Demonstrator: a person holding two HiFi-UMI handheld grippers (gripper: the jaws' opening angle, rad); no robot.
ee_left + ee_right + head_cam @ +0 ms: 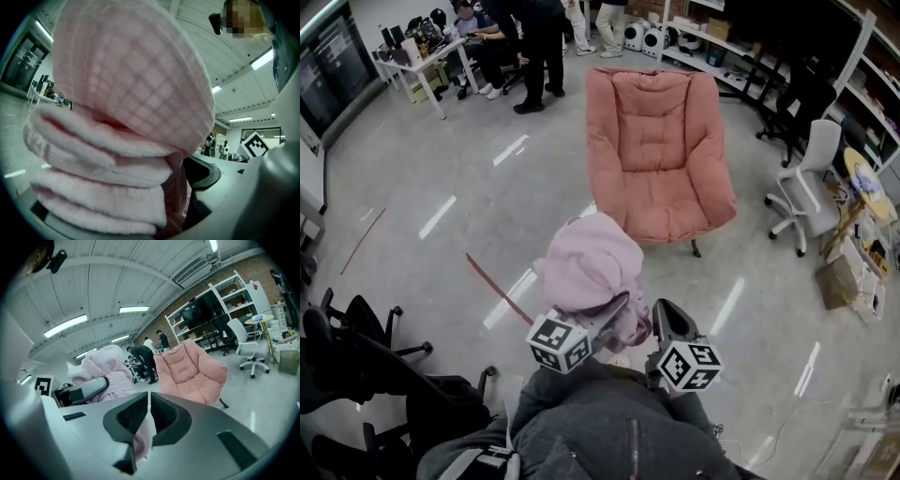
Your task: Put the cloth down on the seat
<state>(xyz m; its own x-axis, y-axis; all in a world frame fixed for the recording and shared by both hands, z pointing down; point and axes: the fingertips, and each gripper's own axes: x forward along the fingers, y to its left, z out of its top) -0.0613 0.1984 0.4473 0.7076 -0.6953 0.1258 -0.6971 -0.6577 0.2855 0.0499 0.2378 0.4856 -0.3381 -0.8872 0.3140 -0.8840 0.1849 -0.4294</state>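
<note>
1. Head view.
   - Well short of its target, the cloth [589, 267], a folded pink bundle, hangs in the air just in front of us. It is well apart from the pink armchair [652, 141] and its seat [675, 216].
   - The left gripper [614, 309] clamps it from below. The right gripper [667, 319] sits just beside, at the bundle's lower right edge.
   - We judge the long axis to run from the grippers up and away toward the armchair, rounded end leading.
   - Risk: bare floor [469, 187] lies between us and the armchair, so an early release would drop the cloth there.

2. Left gripper view.
   - The jaws stand wide, closed round a stack of folded layers of the cloth [93, 187]. A checked outer fold bulges above them.
   - Risk: the bundle looks top-heavy, and any slack in the grip could let layers slide out and the fold open.

3. Right gripper view.
   - The jaws are nearly together, pinching a thin flap of the cloth [140, 441]. The bulk stands upright at the left.
   - Risk: if the two grippers drift apart, we expect the flap to pull free or drag the bundle open. Set too near the seat's rounded front, it may roll off.
</note>
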